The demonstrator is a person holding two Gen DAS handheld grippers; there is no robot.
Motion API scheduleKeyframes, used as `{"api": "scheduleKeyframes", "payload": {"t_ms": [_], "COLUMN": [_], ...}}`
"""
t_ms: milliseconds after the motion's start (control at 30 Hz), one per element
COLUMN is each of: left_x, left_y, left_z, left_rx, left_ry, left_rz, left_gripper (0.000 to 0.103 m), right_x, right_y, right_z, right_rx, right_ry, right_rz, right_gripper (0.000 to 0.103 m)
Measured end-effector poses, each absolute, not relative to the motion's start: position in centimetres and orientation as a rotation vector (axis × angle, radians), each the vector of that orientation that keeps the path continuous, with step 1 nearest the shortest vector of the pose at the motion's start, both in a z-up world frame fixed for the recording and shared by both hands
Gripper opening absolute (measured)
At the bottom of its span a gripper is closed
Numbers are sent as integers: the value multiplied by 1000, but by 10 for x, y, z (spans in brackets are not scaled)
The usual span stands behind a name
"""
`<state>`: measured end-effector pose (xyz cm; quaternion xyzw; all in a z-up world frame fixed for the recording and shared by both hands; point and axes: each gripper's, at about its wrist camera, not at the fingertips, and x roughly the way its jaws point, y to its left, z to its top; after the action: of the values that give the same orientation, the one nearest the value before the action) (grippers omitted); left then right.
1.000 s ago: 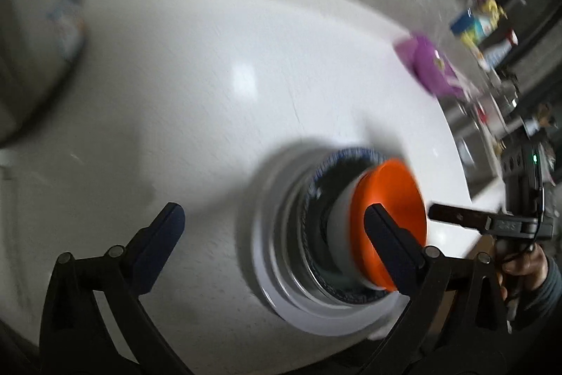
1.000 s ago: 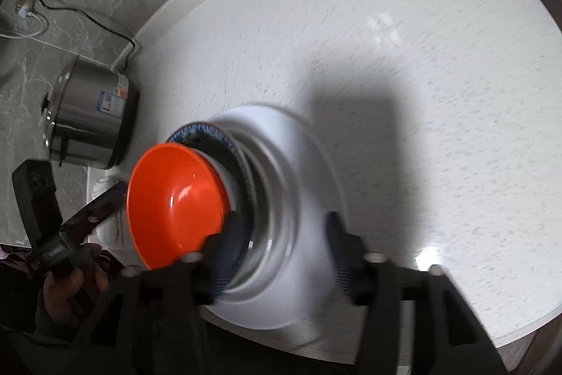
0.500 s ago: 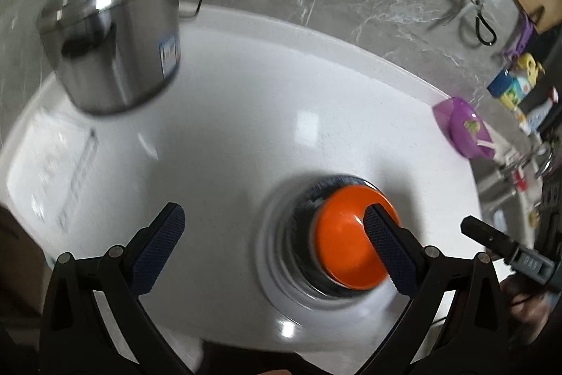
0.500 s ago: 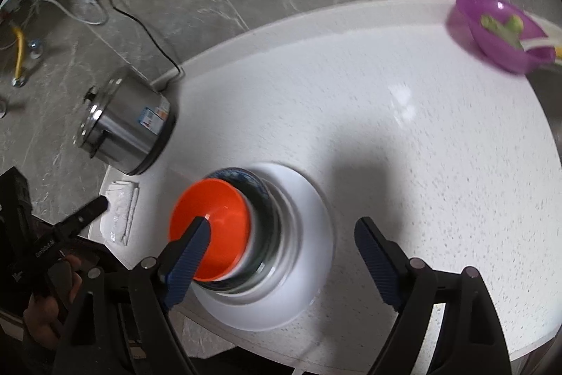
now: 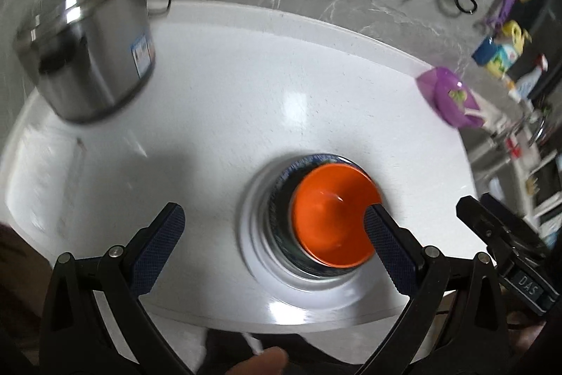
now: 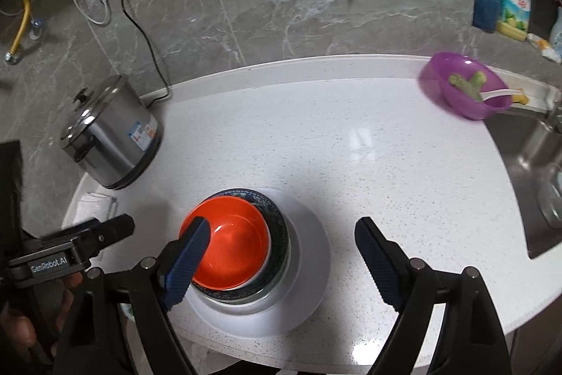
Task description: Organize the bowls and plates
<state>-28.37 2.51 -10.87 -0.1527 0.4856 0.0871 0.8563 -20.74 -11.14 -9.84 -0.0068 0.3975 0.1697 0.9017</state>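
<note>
Orange bowl (image 6: 228, 252) atop stacked dishes on white plate (image 6: 309, 287); both grippers' fingers apart, empty.

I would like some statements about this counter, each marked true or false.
1. The orange bowl sits on top of the stack. True.
2. The right gripper holds the orange bowl. False: it is open and holds nothing.
3. The purple bowl is empty. False: green pieces and a white spoon lie in it.
4. The white plate is the lowest in the stack. True.
5. The steel pot stands on the plate. False: it stands apart, on the counter.
</note>
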Motion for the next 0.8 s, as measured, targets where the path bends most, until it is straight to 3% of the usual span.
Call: {"api": "scheduleKeyframes", "payload": {"t_ms": [800], "left_x": [-266], "left_y": [20], "left_z": [-90], "left_rx": [-158], "left_ry": [1000], "left_rz": [168], "left_gripper": [102], "right_x": [-217], "right_y": [-96], "right_z": [-97], "right_rx": [-13], "right_ry": [829], "right_rz": [194], "right_gripper": [86]}}
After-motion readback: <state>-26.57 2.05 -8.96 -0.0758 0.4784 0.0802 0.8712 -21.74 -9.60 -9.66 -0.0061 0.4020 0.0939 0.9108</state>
